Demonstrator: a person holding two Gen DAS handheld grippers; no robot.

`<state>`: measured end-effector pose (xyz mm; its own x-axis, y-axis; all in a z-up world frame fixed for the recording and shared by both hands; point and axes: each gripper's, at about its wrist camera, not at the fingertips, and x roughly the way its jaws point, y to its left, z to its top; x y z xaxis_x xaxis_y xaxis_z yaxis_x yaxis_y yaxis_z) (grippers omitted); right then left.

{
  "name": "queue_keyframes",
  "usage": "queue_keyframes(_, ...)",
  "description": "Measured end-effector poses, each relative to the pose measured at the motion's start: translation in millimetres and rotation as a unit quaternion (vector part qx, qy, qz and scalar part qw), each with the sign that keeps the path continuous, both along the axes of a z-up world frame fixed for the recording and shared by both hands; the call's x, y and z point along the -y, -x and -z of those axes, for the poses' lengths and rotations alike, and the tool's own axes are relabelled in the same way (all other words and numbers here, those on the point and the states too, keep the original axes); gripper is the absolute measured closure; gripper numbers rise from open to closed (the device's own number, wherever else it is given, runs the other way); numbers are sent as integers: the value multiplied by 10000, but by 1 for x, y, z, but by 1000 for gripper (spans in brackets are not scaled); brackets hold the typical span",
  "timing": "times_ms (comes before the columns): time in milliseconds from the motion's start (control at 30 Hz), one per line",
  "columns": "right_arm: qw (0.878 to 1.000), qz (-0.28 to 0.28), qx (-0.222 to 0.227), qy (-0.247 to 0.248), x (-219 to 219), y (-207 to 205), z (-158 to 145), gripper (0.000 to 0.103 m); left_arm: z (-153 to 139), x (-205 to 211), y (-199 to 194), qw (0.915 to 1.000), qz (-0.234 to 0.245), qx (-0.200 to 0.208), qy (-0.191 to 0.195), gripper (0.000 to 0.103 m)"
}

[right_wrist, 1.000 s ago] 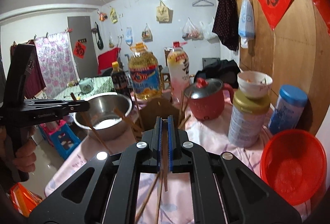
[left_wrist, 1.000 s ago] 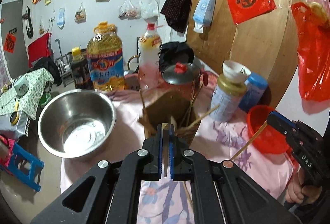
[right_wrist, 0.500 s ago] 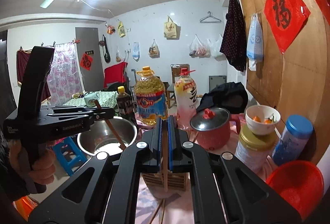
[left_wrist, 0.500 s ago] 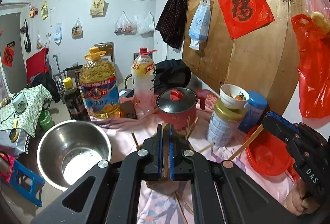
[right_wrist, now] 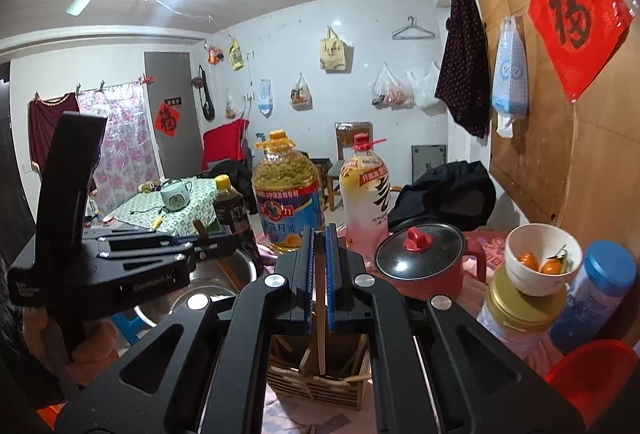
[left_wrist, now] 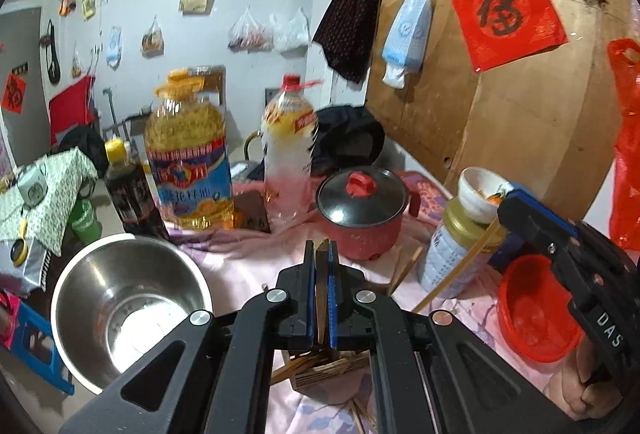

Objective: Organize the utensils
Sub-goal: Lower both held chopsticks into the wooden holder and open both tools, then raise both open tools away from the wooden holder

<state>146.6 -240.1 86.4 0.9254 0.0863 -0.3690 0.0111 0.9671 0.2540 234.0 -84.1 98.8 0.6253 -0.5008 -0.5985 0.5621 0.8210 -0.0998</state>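
My left gripper [left_wrist: 319,258] is shut on a wooden chopstick [left_wrist: 320,298] that hangs down toward a wooden slatted utensil holder [left_wrist: 324,370] below it. My right gripper [right_wrist: 319,238] is shut on another chopstick [right_wrist: 320,330], its lower end inside the same holder [right_wrist: 316,378], which has several chopsticks in it. The right gripper [left_wrist: 520,218] shows in the left wrist view with its chopstick [left_wrist: 460,270] slanting down. The left gripper [right_wrist: 216,238] shows at the left of the right wrist view. Loose chopsticks [left_wrist: 360,414] lie on the cloth.
On the pink floral tablecloth [left_wrist: 248,258] stand a steel bowl [left_wrist: 120,306], a dark sauce bottle [left_wrist: 134,194], an oil jug [left_wrist: 188,162], a drink bottle [left_wrist: 288,154], a red lidded pot [left_wrist: 362,214], a jar with a white bowl [left_wrist: 460,234] on top, and a red basin [left_wrist: 536,306]. A wooden wall is at the right.
Both grippers have risen with their chopsticks and now hang above the holder, which has dropped low in both views. The right chopstick's tip now reaches into the holder.
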Motion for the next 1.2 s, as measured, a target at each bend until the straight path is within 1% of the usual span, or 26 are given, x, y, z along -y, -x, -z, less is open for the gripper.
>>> queue_keyframes(67,9999,-52,-107,-68,-1,-9,10,96,10,0,-9,9999,-26,-122,-63,97)
queue_keyframes(100,9997,-95,-207,-110,-2,-15,19,94,18,-1,-13,9997,-79,-190,-112,96)
queue_keyframes(133,9994,-84,-323,-117,-3,-19,27,92,22,-1,-15,9996,-105,-223,-141,93)
queue_keyframes(167,9990,-65,-414,-144,-3,-23,34,92,27,-3,-18,9994,-148,-266,-191,78)
queue_keyframes(200,9986,-97,-477,-212,-2,-25,38,92,30,-3,-18,9992,-206,-267,-216,61)
queue_keyframes(233,9984,-115,-495,-259,-2,-26,40,92,31,-5,-18,9990,-296,-236,-228,57)
queue_keyframes(367,9987,-89,-459,-190,-1,-27,38,92,33,-9,-21,9986,-399,-236,-245,55)
queue_keyframes(500,9986,-29,-471,-229,3,-22,37,91,31,-13,-22,9983,-478,-283,-193,53)
queue_keyframes(667,9988,29,-438,-197,0,-7,31,89,26,-15,-8,9984,-484,-176,-218,49)
queue_keyframes(867,9994,15,-339,-109,-8,8,20,85,21,-20,14,9983,-524,-58,-252,47)
queue_keyframes(933,9994,6,-330,-106,-9,11,19,84,20,-24,21,9979,-587,-4,-287,45)
queue_keyframes(1100,9993,-18,-342,-120,-14,22,18,84,16,-33,41,9954,-850,166,-402,29)
queue_keyframes(1200,9993,-10,-367,-96,-17,28,18,83,14,-38,54,9935,-1010,241,-465,25)
